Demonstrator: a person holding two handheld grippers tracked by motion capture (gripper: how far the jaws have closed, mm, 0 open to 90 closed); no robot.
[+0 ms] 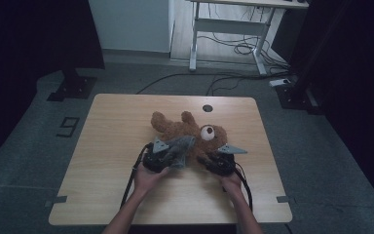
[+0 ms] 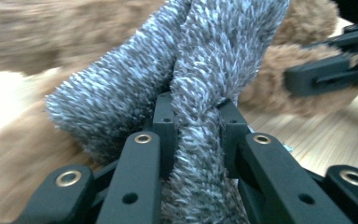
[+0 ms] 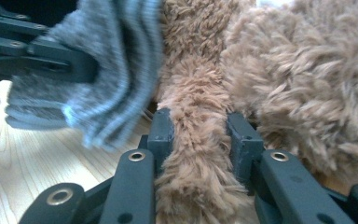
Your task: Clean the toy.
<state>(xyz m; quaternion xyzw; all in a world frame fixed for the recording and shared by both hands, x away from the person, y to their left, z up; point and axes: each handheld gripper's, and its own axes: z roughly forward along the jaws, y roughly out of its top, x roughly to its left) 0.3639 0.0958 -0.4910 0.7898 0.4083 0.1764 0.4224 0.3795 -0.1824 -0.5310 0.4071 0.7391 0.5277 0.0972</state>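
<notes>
Black jaws of the left gripper (image 2: 193, 123) fill the foreground of its own view, pinching a fold of fuzzy grey knit, a small grey sock (image 2: 186, 70) by the look of it, though I can't be sure it isn't some other little garment. From where I stand over the wooden table (image 1: 107, 146), the person's two hands come in from the near edge and meet at a brown teddy bear (image 1: 187, 131) lying on its back near the middle, its pale muzzle turned toward the right. The right gripper (image 3: 200, 133) has its jaws squeezed onto a shaggy brown limb (image 3: 193, 154) of the bear, apparently a leg or an arm, holding it out steady. The sock hangs just beside that limb, touching the fur. To my eye this is the dressing step: the limb is held, the sock is brought up, but not yet on. Next the left hand needs to find the sock's opening and draw it over the limb's end, which looks awkward, since the knit is bunched shut in the pinch and the right jaws sit on the limb itself. Beyond the table, a white desk frame (image 1: 229, 29) and loose floor cables (image 1: 233, 48) stand well apart, no bother to anyone.
</notes>
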